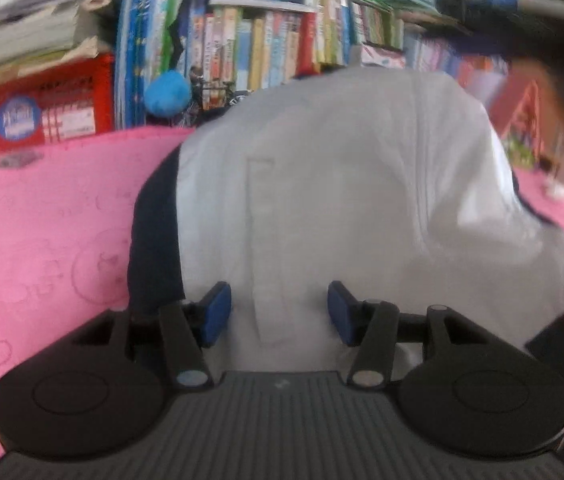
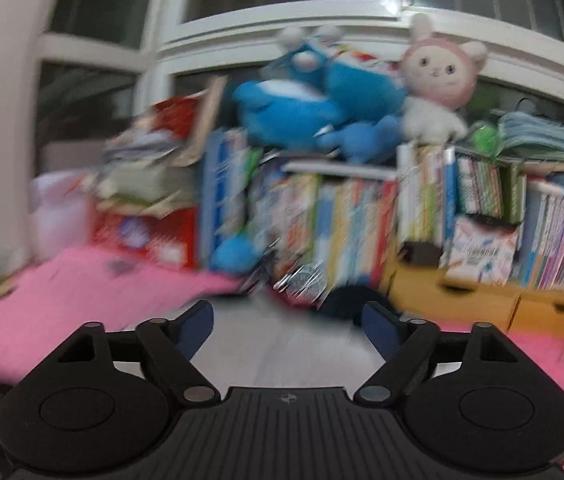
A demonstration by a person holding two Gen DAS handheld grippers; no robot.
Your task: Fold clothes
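Both grippers, left (image 1: pixel 277 312) and right (image 2: pixel 288 330), have fingers spread, gripping nothing, so the white shirt (image 1: pixel 342 200) could slump unfolded.

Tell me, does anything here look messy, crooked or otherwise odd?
The white shirt lies rumpled on the pink blanket, one dark-trimmed sleeve sticking out to the side. Behind it, loose books are stacked crookedly on a red crate. Both views are motion-blurred, so finer details are unclear.
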